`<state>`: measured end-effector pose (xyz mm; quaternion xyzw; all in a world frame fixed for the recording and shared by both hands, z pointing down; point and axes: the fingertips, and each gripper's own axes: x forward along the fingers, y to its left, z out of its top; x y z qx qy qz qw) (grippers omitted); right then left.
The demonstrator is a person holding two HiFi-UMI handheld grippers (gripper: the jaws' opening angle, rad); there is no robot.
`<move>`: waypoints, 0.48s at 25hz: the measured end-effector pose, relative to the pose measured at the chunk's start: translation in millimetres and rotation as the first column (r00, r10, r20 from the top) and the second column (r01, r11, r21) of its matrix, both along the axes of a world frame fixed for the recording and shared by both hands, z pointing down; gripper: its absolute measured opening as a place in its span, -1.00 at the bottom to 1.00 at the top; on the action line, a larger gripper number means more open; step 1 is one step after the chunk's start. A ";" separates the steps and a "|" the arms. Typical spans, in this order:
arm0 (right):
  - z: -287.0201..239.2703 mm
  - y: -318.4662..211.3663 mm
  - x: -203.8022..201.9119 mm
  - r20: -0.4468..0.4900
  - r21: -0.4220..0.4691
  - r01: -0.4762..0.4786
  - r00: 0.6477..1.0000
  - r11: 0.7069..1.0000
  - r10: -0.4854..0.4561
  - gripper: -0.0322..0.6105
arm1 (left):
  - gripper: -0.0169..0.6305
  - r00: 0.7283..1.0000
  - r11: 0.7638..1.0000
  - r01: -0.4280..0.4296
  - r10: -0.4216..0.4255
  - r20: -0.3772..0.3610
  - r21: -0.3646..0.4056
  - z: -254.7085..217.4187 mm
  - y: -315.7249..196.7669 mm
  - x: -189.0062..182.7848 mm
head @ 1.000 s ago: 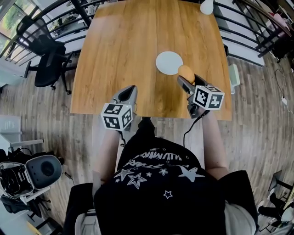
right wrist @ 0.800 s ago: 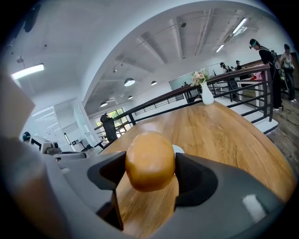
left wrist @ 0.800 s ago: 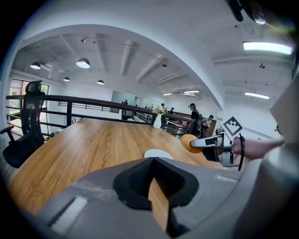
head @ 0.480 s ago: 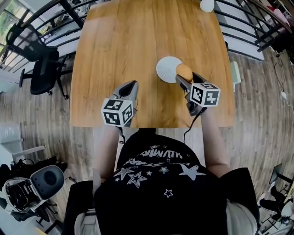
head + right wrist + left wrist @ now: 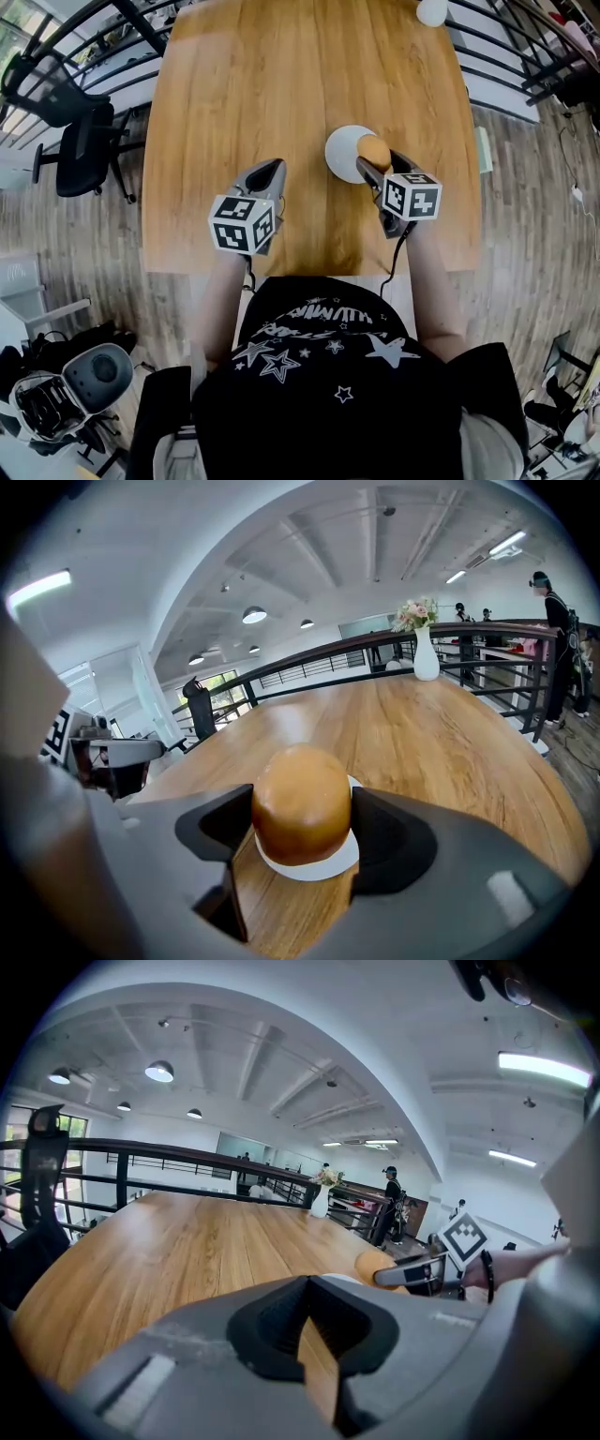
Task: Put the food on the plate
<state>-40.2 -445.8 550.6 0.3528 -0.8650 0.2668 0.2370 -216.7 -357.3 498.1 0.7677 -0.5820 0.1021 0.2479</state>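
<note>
A round golden-brown bun (image 5: pixel 300 803) sits between the jaws of my right gripper (image 5: pixel 302 819), which is shut on its sides. In the head view the bun (image 5: pixel 375 150) hangs over the right edge of the small white plate (image 5: pixel 343 148), with the right gripper (image 5: pixel 377 161) just behind it. The plate (image 5: pixel 330 864) shows beneath the bun on the wooden table (image 5: pixel 281 75). My left gripper (image 5: pixel 266 172) is over the table to the left of the plate; its jaws (image 5: pixel 308 1283) meet at the tips with nothing in them.
A white vase with flowers (image 5: pixel 425 658) stands at the table's far right edge (image 5: pixel 431 11). Black railings (image 5: pixel 525 75) run along both sides of the table, and an office chair (image 5: pixel 80 141) stands on the left. The table's near edge (image 5: pixel 309 272) is close to the person.
Both grippers have moved forward over the table. The bun, still held, has gone from beside the plate's near right edge to over its right edge.
</note>
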 end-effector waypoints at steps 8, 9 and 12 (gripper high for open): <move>27.9 -10.5 -16.7 -0.046 -0.023 0.027 0.999 0.999 -0.028 0.14 | -0.94 1.000 1.000 -0.010 0.009 -0.021 -0.023 16.7 -21.1 -2.5; 30.3 -9.4 -17.0 -0.062 -0.016 0.036 0.997 0.999 -0.037 0.14 | -0.94 1.000 1.000 -0.012 0.011 -0.022 -0.024 17.2 -21.6 -1.6; 37.7 -7.1 -16.9 -0.106 -0.001 0.062 0.992 0.998 -0.062 0.14 | -0.94 1.000 0.999 -0.020 0.019 -0.021 -0.032 19.9 -22.1 1.2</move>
